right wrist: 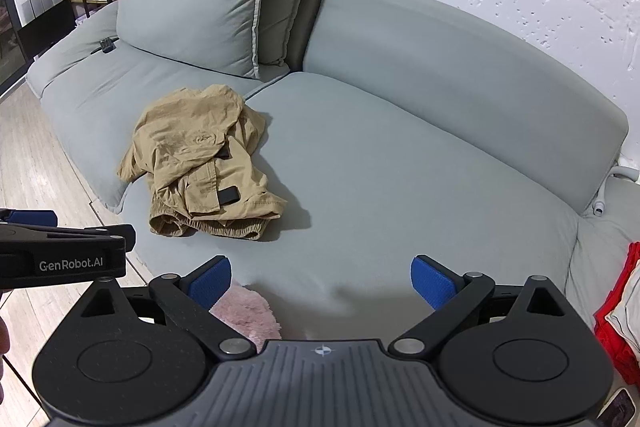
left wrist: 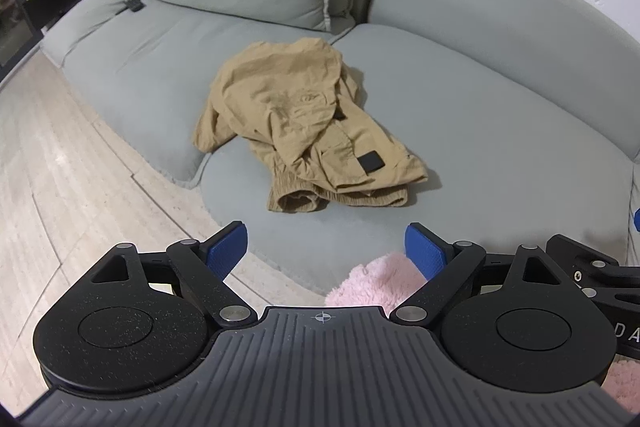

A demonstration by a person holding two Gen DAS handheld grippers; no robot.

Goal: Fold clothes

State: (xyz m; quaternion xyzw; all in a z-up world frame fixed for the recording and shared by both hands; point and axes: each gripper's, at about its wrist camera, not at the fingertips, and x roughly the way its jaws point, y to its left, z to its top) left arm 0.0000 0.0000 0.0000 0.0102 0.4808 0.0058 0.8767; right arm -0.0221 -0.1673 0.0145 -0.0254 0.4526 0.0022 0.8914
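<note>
A crumpled tan garment [left wrist: 308, 131] lies mid-frame on the grey sofa seat [left wrist: 500, 155], apart from both tools. The left gripper [left wrist: 326, 251] sits below it, jaws spread wide and empty. The right gripper [right wrist: 320, 283], lower right of the garment, is equally spread with nothing between its jaws.

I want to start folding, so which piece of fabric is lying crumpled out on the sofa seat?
The tan crumpled shorts, alone mid-seat on the grey sofa. The fluffy pink fabric sits by the grippers; the red and white cloth is off to the right edge.
</note>
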